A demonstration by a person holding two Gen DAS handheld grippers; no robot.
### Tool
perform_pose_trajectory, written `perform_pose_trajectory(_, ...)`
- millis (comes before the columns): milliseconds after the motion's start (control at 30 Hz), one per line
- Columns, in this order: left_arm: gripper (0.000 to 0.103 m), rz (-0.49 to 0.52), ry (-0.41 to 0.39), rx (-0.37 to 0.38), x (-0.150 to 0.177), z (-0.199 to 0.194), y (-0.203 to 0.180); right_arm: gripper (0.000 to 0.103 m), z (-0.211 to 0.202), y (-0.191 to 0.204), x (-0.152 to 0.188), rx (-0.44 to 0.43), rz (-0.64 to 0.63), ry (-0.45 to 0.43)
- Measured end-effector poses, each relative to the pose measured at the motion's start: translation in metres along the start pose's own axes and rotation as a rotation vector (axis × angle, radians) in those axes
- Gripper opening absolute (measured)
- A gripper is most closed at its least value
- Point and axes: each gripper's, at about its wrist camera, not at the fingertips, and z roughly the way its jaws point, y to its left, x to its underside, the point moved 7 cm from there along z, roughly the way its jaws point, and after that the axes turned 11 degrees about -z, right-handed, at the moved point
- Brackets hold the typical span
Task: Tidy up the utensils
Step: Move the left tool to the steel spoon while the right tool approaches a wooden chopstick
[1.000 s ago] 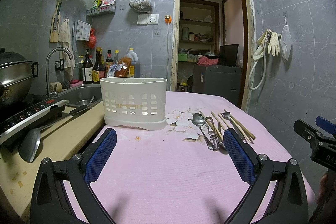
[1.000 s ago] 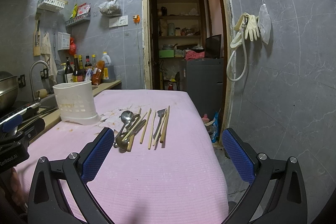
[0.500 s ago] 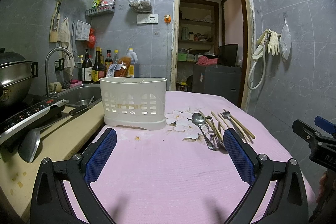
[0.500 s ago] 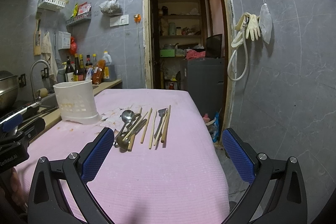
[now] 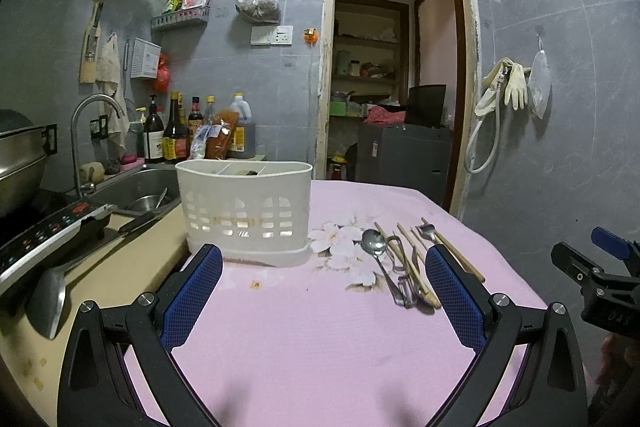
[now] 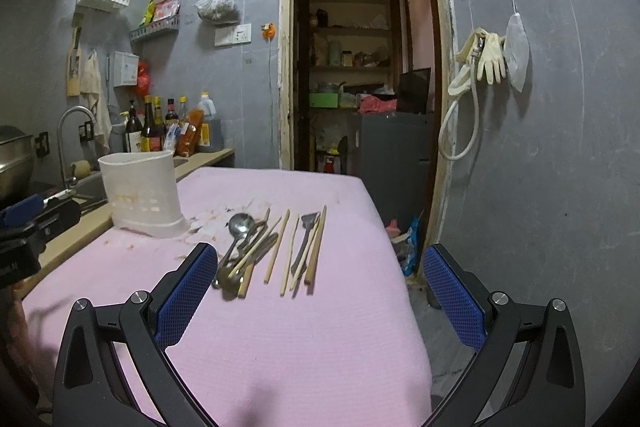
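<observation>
caddy (image 5: 244,211) compartments barely visible, overlapping utensils (image 6: 256,247) indistinct

A utensil holder (image 5: 245,213) stands on the counter (image 5: 304,339), with spoons and chopsticks (image 5: 404,259) lying to its right. A sink (image 5: 132,187) sits left of and behind the holder.

Both handheld grippers hover level and side by side, the left gripper (image 5: 322,293) with its blue-padded fingers (image 5: 192,297) spread wide and holding nothing, the right gripper (image 6: 320,293) likewise spread and empty, its black body visible at the edge of the left wrist view.
</observation>
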Motion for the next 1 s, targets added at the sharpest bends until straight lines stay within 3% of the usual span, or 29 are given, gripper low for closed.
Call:
perform_pose_trajectory(333,0.1,0.019,0.064,0.022,-0.024,0.036,-0.007,0.103,0.032,-0.018,-0.021,-0.011,-0.049,-0.019)
perform_pose_trajectory(600,0.1,0.093,0.16,0.072,-0.027,0.08,-0.028,0.103,0.079,-0.041,-0.024,-0.06,-0.063,0.066)
perform_pose_trajectory(867,0.099,0.162,0.278,0.11,-0.01,0.137,-0.046,0.103,0.131,-0.049,-0.02,-0.137,-0.074,0.176)
perform_pose_trajectory(933,0.099,0.176,0.301,0.12,-0.005,0.149,-0.049,0.097,0.144,-0.048,-0.017,-0.157,-0.069,0.207)
perform_pose_trajectory(1000,0.096,0.181,0.328,0.129,-0.001,0.16,-0.05,0.085,0.159,-0.048,-0.014,-0.187,-0.057,0.247)
